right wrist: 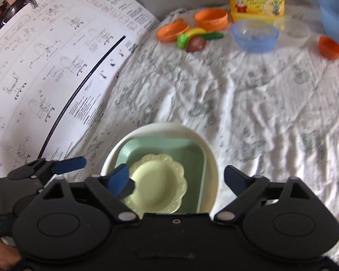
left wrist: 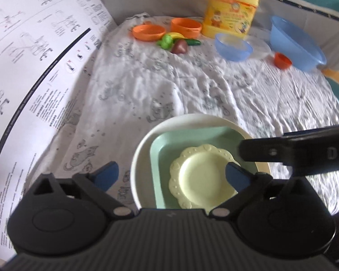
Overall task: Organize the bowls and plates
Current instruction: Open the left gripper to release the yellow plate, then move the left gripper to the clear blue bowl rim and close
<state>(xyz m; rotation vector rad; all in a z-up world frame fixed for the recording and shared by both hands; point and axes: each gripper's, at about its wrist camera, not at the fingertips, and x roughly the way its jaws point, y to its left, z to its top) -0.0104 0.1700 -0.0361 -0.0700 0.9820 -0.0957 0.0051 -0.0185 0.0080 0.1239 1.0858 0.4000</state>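
Both jaws are wide, holding nothing. The yellow plate (left wrist: 203, 176) sits in the green dish (left wrist: 167, 158), low in the frame, stacked to save room.

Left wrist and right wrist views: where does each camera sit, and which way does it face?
Left wrist: on the left tongs, angled down at the stacked plates; open blue fingertips show, and the right tongs cross at right.
Right wrist: on the right tongs, angled down at the same stack; the left tongs show at left, open.
Shared: the stack, white cloth, orange bowls, yellow jug.
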